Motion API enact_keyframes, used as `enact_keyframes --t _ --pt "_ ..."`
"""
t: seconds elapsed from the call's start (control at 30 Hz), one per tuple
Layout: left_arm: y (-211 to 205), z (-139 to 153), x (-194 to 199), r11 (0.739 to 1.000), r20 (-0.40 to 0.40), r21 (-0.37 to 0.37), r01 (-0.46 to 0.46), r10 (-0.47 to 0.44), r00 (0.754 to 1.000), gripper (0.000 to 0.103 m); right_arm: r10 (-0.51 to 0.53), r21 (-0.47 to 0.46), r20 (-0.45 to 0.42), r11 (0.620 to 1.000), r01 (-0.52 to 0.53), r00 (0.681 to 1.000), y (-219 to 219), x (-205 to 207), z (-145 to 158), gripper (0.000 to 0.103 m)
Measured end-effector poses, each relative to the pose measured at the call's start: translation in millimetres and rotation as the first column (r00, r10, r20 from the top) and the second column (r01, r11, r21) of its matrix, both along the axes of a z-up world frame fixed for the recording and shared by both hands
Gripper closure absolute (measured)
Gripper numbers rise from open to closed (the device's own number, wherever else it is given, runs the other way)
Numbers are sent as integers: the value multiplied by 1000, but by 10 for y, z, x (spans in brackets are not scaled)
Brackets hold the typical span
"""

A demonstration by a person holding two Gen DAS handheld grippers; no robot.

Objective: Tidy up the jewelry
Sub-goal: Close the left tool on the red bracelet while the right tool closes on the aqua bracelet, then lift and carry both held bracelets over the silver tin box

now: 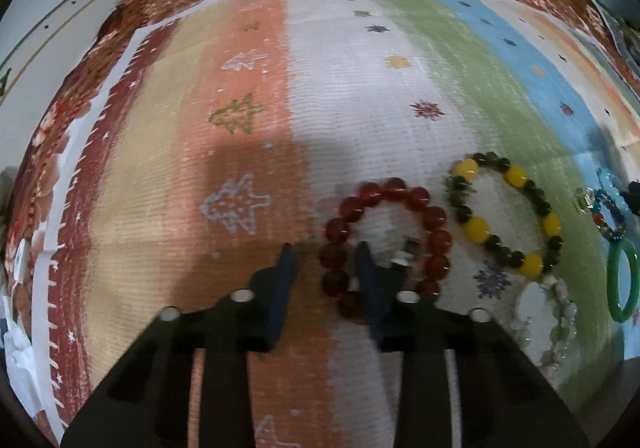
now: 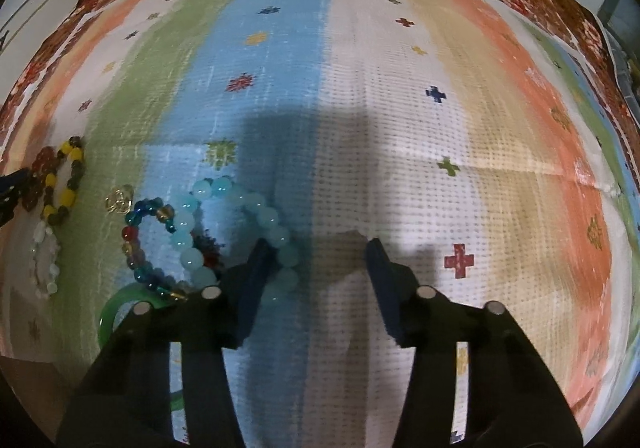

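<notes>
Down low, the left gripper stands partly open astride the near-left arc of the red bead bracelet, one finger inside the ring. Rightward, the right gripper gapes wide, its left finger against the pale blue bracelet.

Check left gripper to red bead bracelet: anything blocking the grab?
Nothing visible. The left gripper is open with the red bead bracelet already at its tips: one finger is inside the loop, the other outside. The yellow-and-dark bracelet lies beside it, apart.
</notes>
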State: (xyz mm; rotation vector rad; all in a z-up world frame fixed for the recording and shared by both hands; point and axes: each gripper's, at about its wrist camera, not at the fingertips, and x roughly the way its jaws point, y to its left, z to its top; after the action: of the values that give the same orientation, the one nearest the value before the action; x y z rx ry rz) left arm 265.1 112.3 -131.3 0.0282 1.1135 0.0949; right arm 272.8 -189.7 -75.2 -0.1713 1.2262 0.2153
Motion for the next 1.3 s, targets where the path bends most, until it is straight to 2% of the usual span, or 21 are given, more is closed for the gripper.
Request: enact_keyframes --t 0.03,0.1,0.3,0.57,0.8,1.07,1.3 --pt "-14 -1 0 1000 -3 -7 4 -4 1000 84 4 2 -1 1000 -4 1000 6 -3 3 68" --pt "-16 -5 7 1000 -7 -16 7 -7 1000 87 7 3 -3 1000 -7 1000 14 -15 10 77" --pt "28 4 4 998 -13 -58 -1 0 1000 90 -12 7 -4 1000 12 1000 -26 -2 18 90" --pt "52 73 -32 996 -5 -88 -14 14 1000 90 -22 12 -1 1000 22 1000 -50 -9 75 90" --pt "46 323 -145 993 56 -117 -9 16 998 90 -51 34 15 998 50 999 -149 -59 255 90" --pt "-36 532 -273 990 104 -144 1 14 994 90 -87 38 1 995 87 996 -311 -167 313 90" --pt "-162 719 -410 985 144 -170 30 -6 990 90 -106 87 14 991 105 994 -380 -273 493 90"
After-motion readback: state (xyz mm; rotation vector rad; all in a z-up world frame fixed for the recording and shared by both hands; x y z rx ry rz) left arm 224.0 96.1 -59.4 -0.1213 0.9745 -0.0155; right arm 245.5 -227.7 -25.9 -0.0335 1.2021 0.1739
